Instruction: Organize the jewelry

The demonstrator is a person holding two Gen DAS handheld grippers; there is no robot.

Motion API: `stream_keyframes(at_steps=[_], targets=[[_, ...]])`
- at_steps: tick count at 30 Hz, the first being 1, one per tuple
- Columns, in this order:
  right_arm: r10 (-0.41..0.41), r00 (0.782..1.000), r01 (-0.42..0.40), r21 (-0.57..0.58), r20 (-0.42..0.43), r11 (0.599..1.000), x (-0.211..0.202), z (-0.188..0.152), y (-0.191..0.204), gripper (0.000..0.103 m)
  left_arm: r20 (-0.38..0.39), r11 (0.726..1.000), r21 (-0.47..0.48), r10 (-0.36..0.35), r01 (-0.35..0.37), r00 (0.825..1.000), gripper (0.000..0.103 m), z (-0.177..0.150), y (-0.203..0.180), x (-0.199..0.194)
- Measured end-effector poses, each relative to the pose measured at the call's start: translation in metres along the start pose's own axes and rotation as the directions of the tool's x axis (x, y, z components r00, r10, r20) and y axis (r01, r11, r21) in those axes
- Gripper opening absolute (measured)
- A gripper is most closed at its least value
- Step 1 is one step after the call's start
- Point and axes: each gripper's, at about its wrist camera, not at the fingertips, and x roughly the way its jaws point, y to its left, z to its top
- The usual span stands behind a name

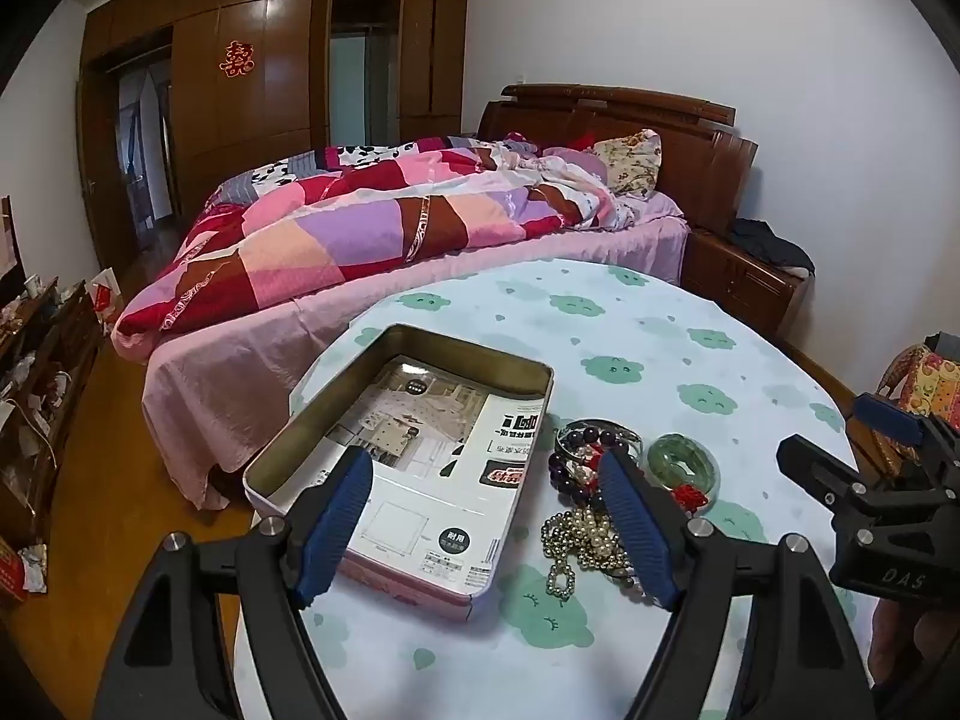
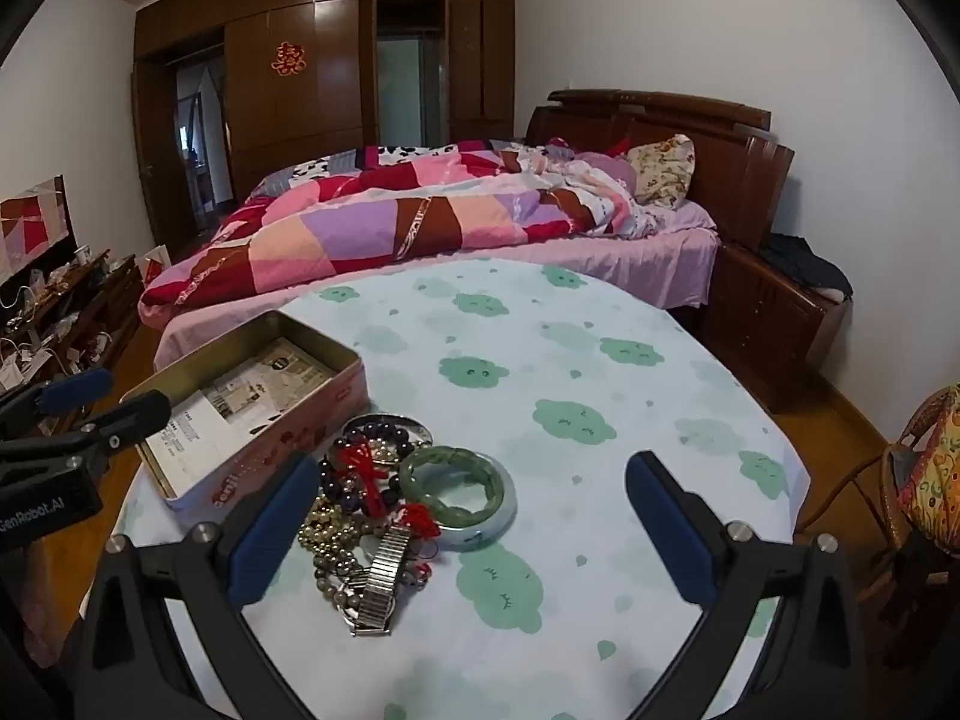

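Observation:
An open metal tin (image 1: 288,432) (image 2: 354,375), lined with printed paper, sits on the round table. Right of it lies a heap of jewelry: a green jade bangle (image 1: 684,462) (image 2: 459,495), a dark bead bracelet (image 1: 585,438) (image 2: 378,435), pearl and gold bead strands (image 1: 570,540) (image 2: 327,531), a red tassel (image 2: 360,462) and a metal watch band (image 2: 384,570). My left gripper (image 1: 486,468) stands open above the tin's near end, nothing between its fingers. My right gripper (image 2: 471,480) hovers open over the jewelry heap, apart from it.
The table wears a white cloth with green cloud prints (image 2: 570,360). Behind it is a bed with a patchwork quilt (image 1: 336,228). A wooden nightstand (image 2: 774,312) stands at the right, a wicker chair (image 2: 924,468) at the far right, cluttered shelves (image 1: 36,372) at the left.

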Motion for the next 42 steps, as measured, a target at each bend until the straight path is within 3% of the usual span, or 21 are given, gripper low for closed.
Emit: stream_keyframes(at_steps=[42], targets=[[0.008,1.0,-0.008,0.009,-0.018,1.0,0.003,-0.002,-0.001,0.103,0.002,1.0,-0.005,0.012,-0.012,1.0,0.078,0.0,0.011,-0.002]])
